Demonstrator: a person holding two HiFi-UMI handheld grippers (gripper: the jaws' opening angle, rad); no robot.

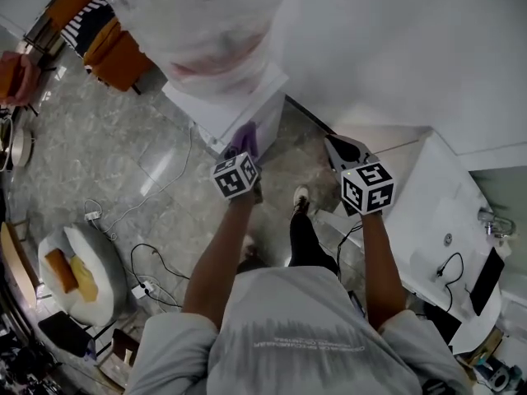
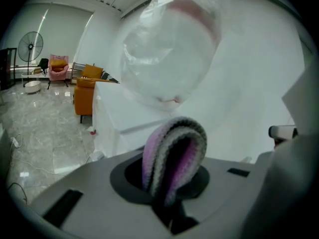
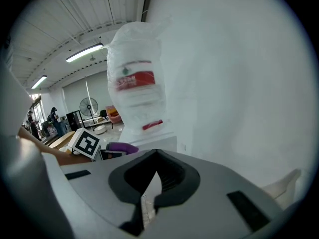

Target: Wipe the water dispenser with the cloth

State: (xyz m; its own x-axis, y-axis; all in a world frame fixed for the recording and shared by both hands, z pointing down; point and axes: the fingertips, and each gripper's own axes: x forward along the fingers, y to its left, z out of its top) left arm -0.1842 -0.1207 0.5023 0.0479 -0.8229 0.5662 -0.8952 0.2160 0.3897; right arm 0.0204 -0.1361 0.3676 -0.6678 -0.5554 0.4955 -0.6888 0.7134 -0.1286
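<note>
The white water dispenser [image 1: 235,97] stands against the wall, topped by a bottle [image 1: 198,23] wrapped in clear plastic. My left gripper [image 1: 244,148] is shut on a folded purple and grey cloth [image 1: 243,138], held close to the dispenser's front corner. In the left gripper view the cloth [image 2: 174,151] bulges up out of the left gripper [image 2: 170,193], with the dispenser's body [image 2: 117,116] and the bottle [image 2: 169,49] just beyond. My right gripper [image 1: 342,150] hovers to the dispenser's right, near the wall. In its own view the right gripper [image 3: 149,185] is shut and holds nothing, and the bottle [image 3: 137,93] rises ahead.
Orange chairs [image 1: 115,52] stand at the back left. Cables and a power strip [image 1: 142,288] lie on the marble floor beside a round white cushion [image 1: 78,274]. A white counter with a sink [image 1: 449,245] is at the right. A standing fan [image 2: 31,46] is far off.
</note>
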